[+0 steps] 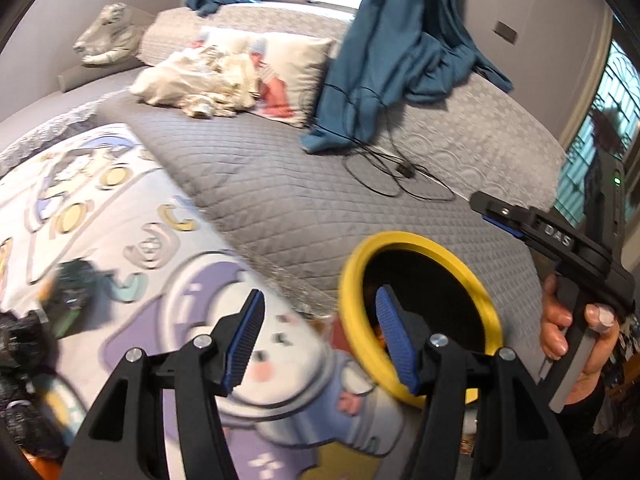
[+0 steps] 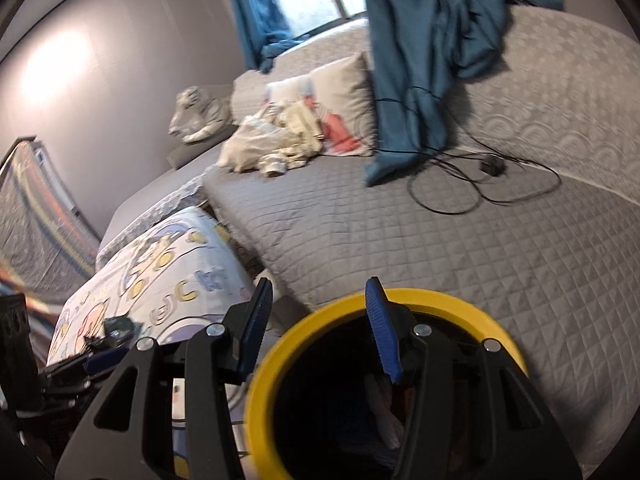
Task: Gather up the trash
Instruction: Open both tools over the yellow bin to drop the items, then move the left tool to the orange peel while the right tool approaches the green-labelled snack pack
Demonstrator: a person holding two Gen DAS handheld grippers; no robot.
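A bin with a yellow rim and dark inside stands at the bed's near edge, also in the right wrist view. My left gripper is open and empty, just left of the bin over a cartoon-print cover. A dark crumpled wrapper lies on that cover at the left, also seen in the right wrist view. My right gripper is open and empty, its right finger over the bin's mouth; some crumpled pieces show inside the bin. The right gripper's body shows beside the bin.
A grey quilted bed fills the middle. A black cable with adapter lies on it, also in the right wrist view. A blue curtain hangs onto the bed. A pillow and cream cloth pile sit at the back.
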